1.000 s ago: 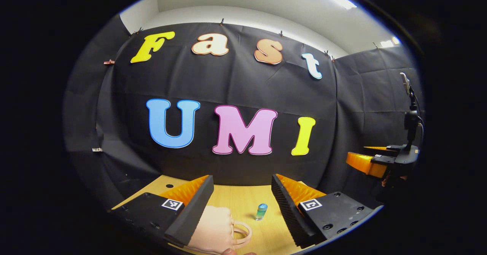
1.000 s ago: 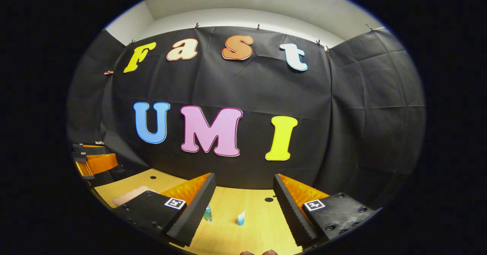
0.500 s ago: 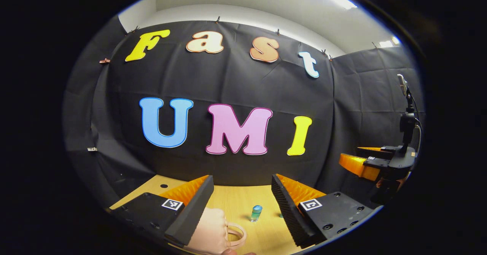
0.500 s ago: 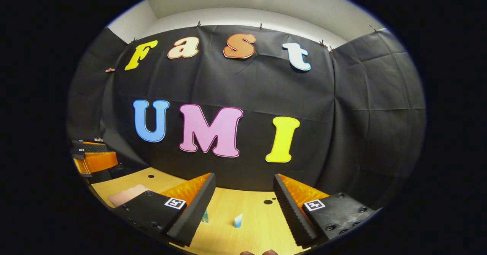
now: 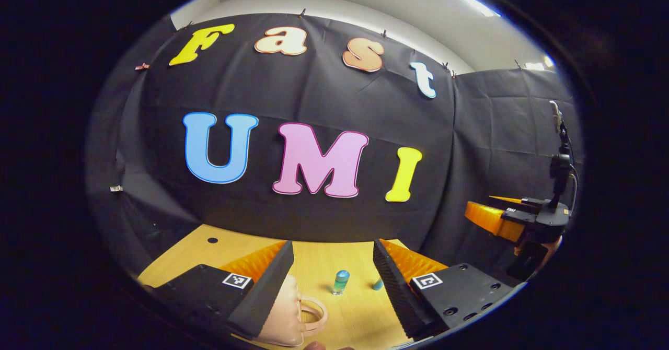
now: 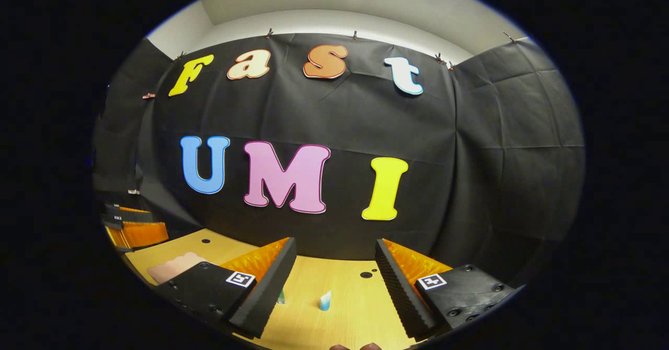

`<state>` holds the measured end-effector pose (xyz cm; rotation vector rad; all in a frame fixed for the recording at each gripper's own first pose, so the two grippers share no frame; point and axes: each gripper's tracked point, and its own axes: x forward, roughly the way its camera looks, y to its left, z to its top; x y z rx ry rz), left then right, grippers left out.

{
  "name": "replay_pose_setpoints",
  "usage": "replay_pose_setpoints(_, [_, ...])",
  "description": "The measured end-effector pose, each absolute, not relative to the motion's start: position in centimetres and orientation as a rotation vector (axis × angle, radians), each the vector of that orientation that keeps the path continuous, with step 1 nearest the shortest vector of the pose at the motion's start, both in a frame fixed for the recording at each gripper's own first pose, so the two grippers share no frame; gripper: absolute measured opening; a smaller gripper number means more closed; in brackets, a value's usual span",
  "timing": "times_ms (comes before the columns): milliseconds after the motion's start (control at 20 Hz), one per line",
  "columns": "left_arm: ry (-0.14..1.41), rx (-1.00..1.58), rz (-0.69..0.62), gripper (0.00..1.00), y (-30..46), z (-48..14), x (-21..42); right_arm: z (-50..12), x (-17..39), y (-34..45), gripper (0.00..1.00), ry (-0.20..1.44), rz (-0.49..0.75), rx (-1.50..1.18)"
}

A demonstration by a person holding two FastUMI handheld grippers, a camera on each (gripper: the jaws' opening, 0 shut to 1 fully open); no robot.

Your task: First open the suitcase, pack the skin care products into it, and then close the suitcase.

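A small pale pink suitcase (image 5: 286, 316) with a loop handle (image 5: 312, 316) lies closed on the wooden table (image 5: 319, 266), just behind my left finger. My left gripper (image 5: 332, 282) hangs open above the table, nothing between its fingers. Beyond it stands a small teal bottle (image 5: 340, 281), and a second light blue item (image 5: 378, 284) peeks out by the right finger. In the right gripper view my right gripper (image 6: 334, 277) is open too; a small white-and-blue tube (image 6: 325, 301) stands ahead of it, the teal bottle (image 6: 281, 296) is half hidden by a finger, and the suitcase (image 6: 175, 267) lies left.
The table (image 6: 345, 313) has round holes (image 6: 366, 275) in its top and ends at the black cloth wall. The right gripper (image 5: 515, 219), held by a hand, shows at the right of the left gripper view; the left gripper (image 6: 137, 230) shows at the left of the right gripper view.
The left gripper has tipped and moved so more table shows; the suitcase and teal bottle slid left and down in its view, and a second blue item appeared. The right view barely shifted.
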<state>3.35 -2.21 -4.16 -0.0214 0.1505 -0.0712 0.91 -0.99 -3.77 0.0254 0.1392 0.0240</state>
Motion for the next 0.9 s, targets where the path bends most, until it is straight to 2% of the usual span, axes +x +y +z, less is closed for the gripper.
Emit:
replay_pose_setpoints(300, [0.438,-0.149,-0.163,0.96,-3.2,-13.7,5.0,-4.5,0.1,-2.3,0.96,0.150,0.000,0.027])
replay_pose_setpoints(900, [0.919,-0.081,-0.062,0.97,-4.1,-29.8,7.8,-7.2,-1.5,-7.4,0.96,0.193,-0.091,0.034])
